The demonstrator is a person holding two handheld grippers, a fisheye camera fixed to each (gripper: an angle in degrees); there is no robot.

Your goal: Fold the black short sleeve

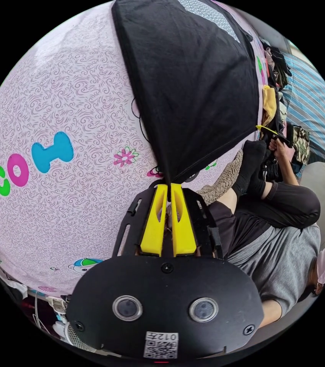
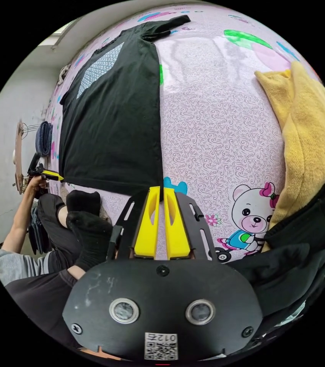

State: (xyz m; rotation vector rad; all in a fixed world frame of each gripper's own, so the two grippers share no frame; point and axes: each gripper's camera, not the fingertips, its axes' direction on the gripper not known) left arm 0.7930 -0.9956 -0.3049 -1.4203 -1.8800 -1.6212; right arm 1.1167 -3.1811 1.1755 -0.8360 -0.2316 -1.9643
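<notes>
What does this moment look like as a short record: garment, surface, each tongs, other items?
garment: black shirt, spread flat, patterned panel up
surface: pink printed sheet
left tongs: shut on shirt's bottom corner
right tongs: jaws close together at the other bottom corner; grip cannot be told
other items: yellow towel beside the shirt, apart from it
person: sits at the hem edge, socked feet near it

Shirt [image 2: 112,122] lies on the bedsheet [image 2: 216,126], beside a towel [image 2: 311,130].
</notes>
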